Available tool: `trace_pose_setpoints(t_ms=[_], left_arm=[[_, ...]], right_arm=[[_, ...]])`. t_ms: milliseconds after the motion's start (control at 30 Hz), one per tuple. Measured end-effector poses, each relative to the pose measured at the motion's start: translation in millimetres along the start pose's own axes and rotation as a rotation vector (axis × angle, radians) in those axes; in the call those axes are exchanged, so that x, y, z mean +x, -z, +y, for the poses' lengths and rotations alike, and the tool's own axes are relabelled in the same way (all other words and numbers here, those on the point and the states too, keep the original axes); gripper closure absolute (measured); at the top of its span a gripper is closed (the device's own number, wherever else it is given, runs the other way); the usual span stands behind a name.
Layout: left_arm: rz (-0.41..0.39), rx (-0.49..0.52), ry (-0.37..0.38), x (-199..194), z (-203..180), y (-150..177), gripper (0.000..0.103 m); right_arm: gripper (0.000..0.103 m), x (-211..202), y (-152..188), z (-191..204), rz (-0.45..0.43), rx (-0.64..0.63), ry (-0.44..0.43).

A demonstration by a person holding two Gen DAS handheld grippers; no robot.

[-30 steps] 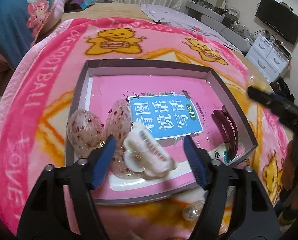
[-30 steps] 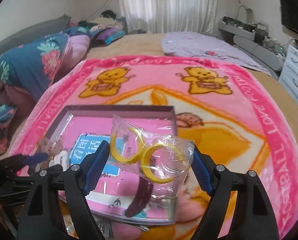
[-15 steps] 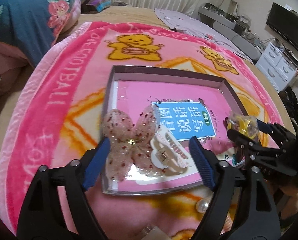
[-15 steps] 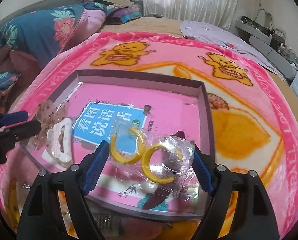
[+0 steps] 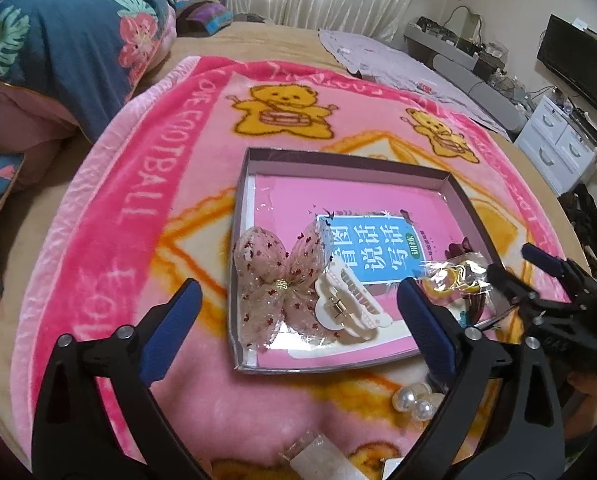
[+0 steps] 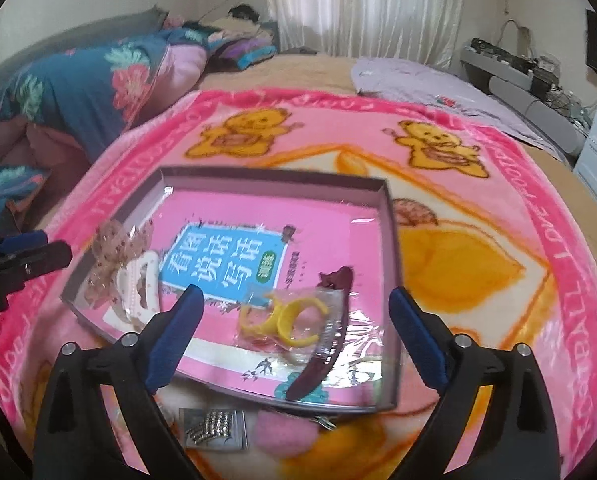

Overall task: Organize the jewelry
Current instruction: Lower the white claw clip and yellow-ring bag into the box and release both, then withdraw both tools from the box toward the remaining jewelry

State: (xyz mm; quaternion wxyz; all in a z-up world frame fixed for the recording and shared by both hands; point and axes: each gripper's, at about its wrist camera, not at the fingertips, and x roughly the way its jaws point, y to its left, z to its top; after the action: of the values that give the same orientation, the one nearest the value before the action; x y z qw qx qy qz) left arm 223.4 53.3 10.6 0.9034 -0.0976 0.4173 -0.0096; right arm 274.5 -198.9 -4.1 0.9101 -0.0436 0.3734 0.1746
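The far half of the tray (image 6: 392, 240) is lying bare toward the upper part of the frame, giving open passage. Crowding its near left corner are the bow clip (image 5: 278, 280) and white claw clip (image 5: 346, 304); the bagged yellow earrings (image 6: 290, 320) and dark red clip (image 6: 330, 328) are filling the near right. Pearls (image 5: 412, 402) are sitting just outside the near rim.

Both wrist cameras look steeply down along their fingers (image 5: 170, 320), close over the bed; left from the tray's (image 5: 338, 160) near-left, right from its near-right, sharing it.
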Motion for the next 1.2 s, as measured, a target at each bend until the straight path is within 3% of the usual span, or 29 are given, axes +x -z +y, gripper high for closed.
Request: trace_pose_setpoints(t_ms=[500, 1200], left_arm=[[-0.114, -0.024, 0.006, -66, 5, 2, 0.01], [-0.193, 0.016, 0.024, -117, -19, 33, 0.01]], right_arm=[[0.006, -90, 0, -25, -0.19, 0.074, 0.019], [0.004, -151, 30, -20, -0.255, 0.098, 0.016]])
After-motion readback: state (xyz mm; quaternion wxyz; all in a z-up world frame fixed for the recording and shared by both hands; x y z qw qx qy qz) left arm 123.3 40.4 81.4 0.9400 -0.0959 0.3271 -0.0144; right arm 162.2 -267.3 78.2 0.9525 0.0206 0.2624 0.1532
